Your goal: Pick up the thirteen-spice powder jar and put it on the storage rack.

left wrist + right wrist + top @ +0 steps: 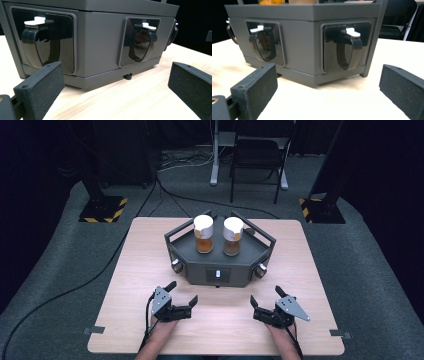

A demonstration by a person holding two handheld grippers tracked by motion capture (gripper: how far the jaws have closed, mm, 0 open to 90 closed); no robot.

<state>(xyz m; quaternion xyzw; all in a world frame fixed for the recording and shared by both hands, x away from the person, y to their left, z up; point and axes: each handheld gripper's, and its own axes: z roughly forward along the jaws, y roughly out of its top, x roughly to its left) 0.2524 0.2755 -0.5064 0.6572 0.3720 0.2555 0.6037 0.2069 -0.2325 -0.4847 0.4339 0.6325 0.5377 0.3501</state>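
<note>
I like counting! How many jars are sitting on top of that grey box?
2. One jar stands on the left of the grey box, the other jar right beside it. None seem hidden.

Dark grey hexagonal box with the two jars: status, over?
Left gripper and right gripper open, holding nothing. Dark grey hexagonal box untouched, two white-capped jars upright on top. Nothing in between.

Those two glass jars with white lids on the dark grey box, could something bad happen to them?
Maybe. The two glass jars with white lids stand upright and close together on the dark grey angular box, so a bump or a tug on the box could knock them over. The left gripper and right gripper are both open in front of the box, and their wide jaws might hit its black front handles by mistake.
</note>
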